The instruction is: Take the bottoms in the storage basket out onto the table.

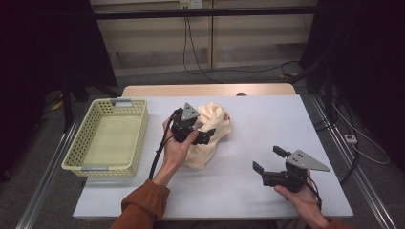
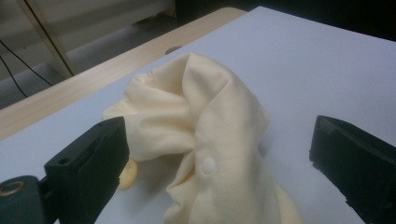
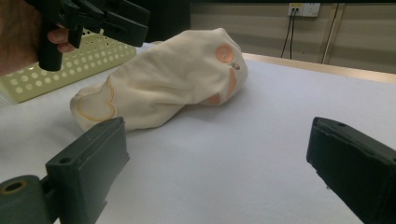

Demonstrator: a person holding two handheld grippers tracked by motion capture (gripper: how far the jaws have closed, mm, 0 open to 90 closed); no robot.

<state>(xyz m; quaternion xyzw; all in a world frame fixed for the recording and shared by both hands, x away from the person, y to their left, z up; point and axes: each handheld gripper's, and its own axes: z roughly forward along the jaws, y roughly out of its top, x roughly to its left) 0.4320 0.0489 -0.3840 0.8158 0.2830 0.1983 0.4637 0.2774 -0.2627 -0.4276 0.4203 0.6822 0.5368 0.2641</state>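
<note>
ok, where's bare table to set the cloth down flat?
Bare table runs from the cloth to the right edge, behind the right gripper. The front strip is bare too. It is crowded between the basket and the cloth, where the left gripper works.

I work in what looks like a lab or recording room: black curtains (image 1: 43,43) hang at both sides, a wall socket (image 1: 189,4) feeds loose cables (image 1: 200,67) across the grey floor, and my white surface (image 1: 267,119) sits between metal rails (image 1: 356,167).
</note>
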